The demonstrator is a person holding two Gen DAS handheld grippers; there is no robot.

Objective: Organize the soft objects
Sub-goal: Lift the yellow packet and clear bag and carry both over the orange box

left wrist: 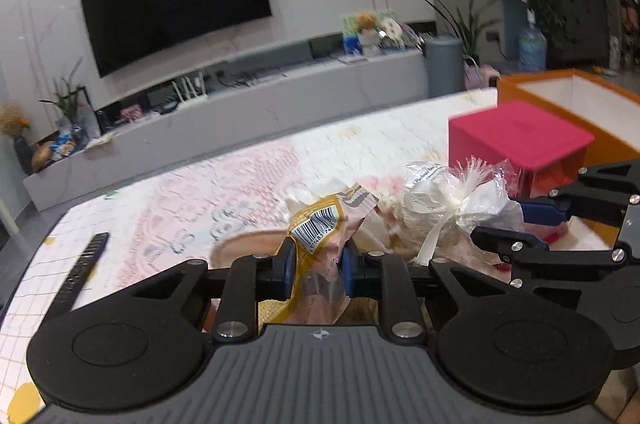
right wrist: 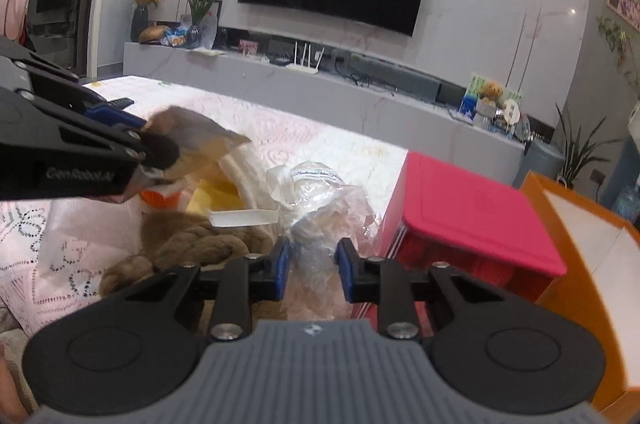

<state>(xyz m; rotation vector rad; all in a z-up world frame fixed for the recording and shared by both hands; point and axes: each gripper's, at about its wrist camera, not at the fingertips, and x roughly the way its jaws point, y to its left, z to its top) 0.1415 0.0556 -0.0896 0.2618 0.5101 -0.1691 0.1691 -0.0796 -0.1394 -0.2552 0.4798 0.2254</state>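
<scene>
The left gripper (left wrist: pixel 318 266) has its fingers clamped on a gold snack packet (left wrist: pixel 320 224), which sticks up between the blue pads. The right gripper (right wrist: pixel 312 272) has its fingers clamped on a clear ribbon-tied bag (right wrist: pixel 320 199). Just right of the right fingers stands a pink box (right wrist: pixel 472 207) on the bench (right wrist: pixel 312 139)
</scene>
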